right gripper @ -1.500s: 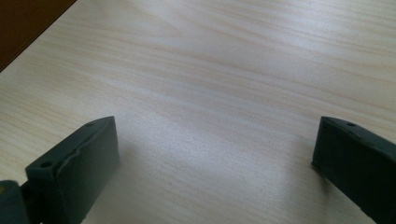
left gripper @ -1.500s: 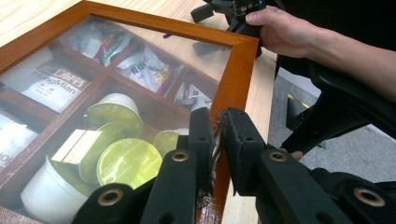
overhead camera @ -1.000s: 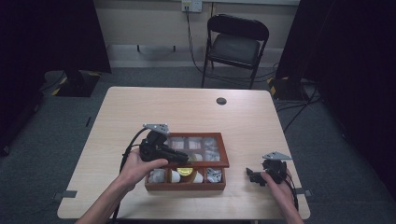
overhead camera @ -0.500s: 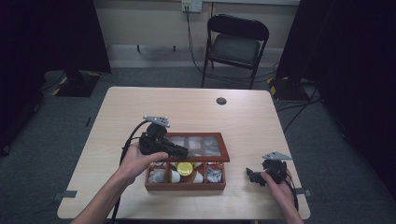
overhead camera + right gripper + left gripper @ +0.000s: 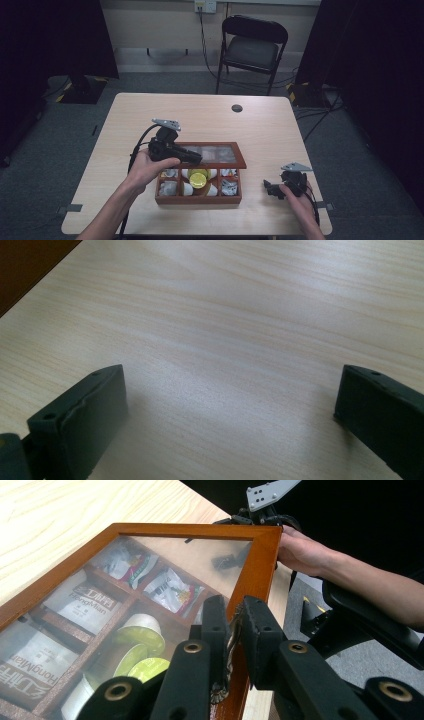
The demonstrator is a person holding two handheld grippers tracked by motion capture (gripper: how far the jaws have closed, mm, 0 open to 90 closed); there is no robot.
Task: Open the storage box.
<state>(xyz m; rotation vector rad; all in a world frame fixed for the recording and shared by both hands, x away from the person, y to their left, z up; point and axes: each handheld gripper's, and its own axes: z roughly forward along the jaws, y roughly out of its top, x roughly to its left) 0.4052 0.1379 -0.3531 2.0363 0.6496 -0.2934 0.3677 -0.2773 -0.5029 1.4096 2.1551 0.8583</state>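
Observation:
A wooden box [image 5: 197, 200] with several compartments sits on the table's near middle. Its glass-paned lid [image 5: 220, 155] is hinged at the back and tilted up. My left gripper [image 5: 197, 159] is shut on the lid's front frame. The left gripper view shows that gripper [image 5: 235, 612] pinching the frame [image 5: 260, 555], with a small metal clasp between the jaws. Through the glass I see tea packets [image 5: 85, 602] and pale capsule cups [image 5: 142, 630]. A yellow cup [image 5: 198, 177] lies in the exposed compartments. My right gripper [image 5: 270, 189] rests open on the table to the right of the box, nothing between its jaws [image 5: 230, 390].
A small black disc [image 5: 237, 108] lies on the table [image 5: 150, 115] towards the far edge. A black folding chair [image 5: 255, 45] stands beyond the table. The person's right hand [image 5: 305, 555] shows past the lid's corner. Bare wood [image 5: 250, 315] lies under the right gripper.
My left gripper has swung the lid further up and back, exposing more of the front compartments. The right gripper has stayed in place.

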